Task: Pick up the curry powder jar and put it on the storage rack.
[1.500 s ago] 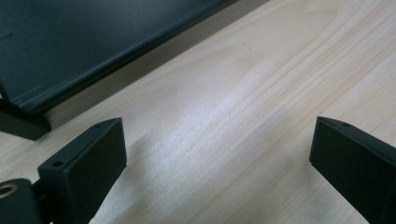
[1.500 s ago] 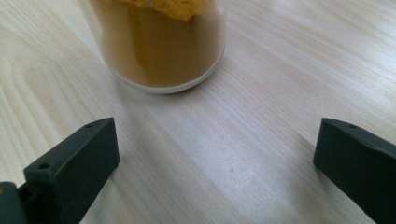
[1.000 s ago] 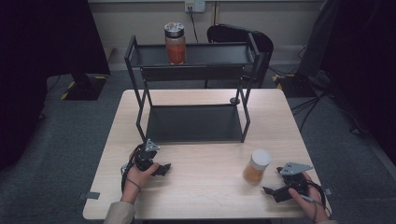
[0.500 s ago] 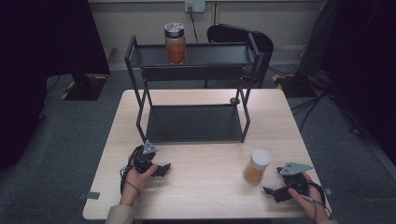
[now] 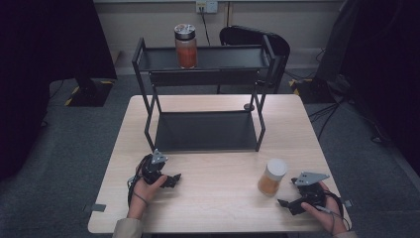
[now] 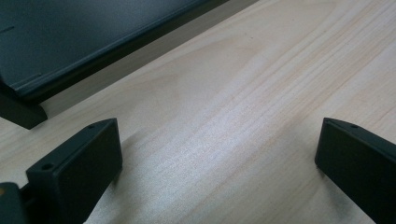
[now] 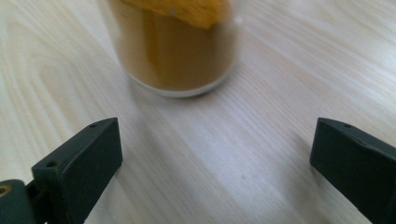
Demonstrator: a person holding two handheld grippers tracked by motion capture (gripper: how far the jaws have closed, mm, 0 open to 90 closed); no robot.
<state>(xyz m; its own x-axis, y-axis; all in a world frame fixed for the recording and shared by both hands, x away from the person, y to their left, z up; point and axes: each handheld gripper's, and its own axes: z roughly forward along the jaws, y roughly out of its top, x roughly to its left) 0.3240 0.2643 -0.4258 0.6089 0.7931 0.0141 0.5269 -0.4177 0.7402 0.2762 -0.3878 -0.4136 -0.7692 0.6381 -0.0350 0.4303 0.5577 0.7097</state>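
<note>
A jar of orange-brown powder with a pale lid (image 5: 272,177) stands on the wooden table (image 5: 218,198) at the front right. My right gripper (image 5: 286,203) rests just right of it, open, and its own view has the jar's base (image 7: 175,51) a short way ahead of the wide-apart jaws. My left gripper (image 5: 174,179) lies open at the front left, its jaws over bare wood with the rack's lower shelf (image 6: 70,42) ahead. A second jar with red contents and a metal lid (image 5: 186,46) stands on the top shelf of the black two-tier rack (image 5: 205,57).
The rack's lower shelf (image 5: 205,131) takes up the middle back of the table. A black chair (image 5: 257,39) stands behind the table. Cables (image 5: 327,114) run across the grey floor to the right.
My left gripper has shifted slightly toward the table's front. The right gripper and both jars have stayed where they were.
</note>
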